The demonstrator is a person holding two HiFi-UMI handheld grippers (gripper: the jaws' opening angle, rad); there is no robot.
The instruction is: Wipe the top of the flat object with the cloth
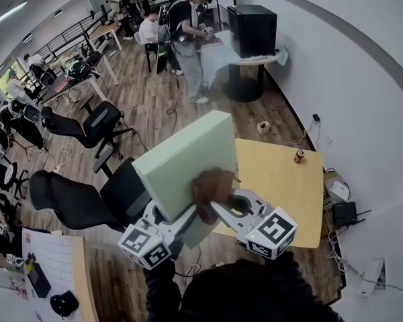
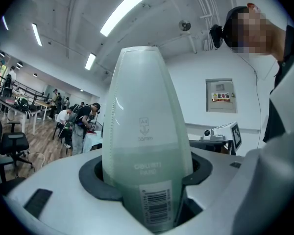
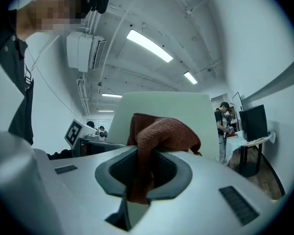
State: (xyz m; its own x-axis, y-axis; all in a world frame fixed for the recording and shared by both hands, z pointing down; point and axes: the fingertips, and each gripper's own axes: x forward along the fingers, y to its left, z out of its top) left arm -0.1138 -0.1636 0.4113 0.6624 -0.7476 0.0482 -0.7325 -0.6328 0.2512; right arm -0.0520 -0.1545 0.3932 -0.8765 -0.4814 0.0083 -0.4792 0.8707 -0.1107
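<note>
A pale green flat file box (image 1: 188,163) is held up in the air, tilted, above the near edge of the yellow table (image 1: 282,186). My left gripper (image 1: 178,223) is shut on its lower end; in the left gripper view the box's spine (image 2: 147,146), with a barcode label, fills the space between the jaws. My right gripper (image 1: 218,210) is shut on a brown cloth (image 1: 211,190), which presses against the box's broad face. In the right gripper view the cloth (image 3: 159,136) bunches out of the jaws in front of the green box (image 3: 161,111).
A small can (image 1: 299,155) stands at the table's far right corner. Black office chairs (image 1: 80,200) sit to the left, a white board (image 1: 50,260) at lower left. People work at desks far back. Cables and boxes (image 1: 342,210) lie on the floor to the right.
</note>
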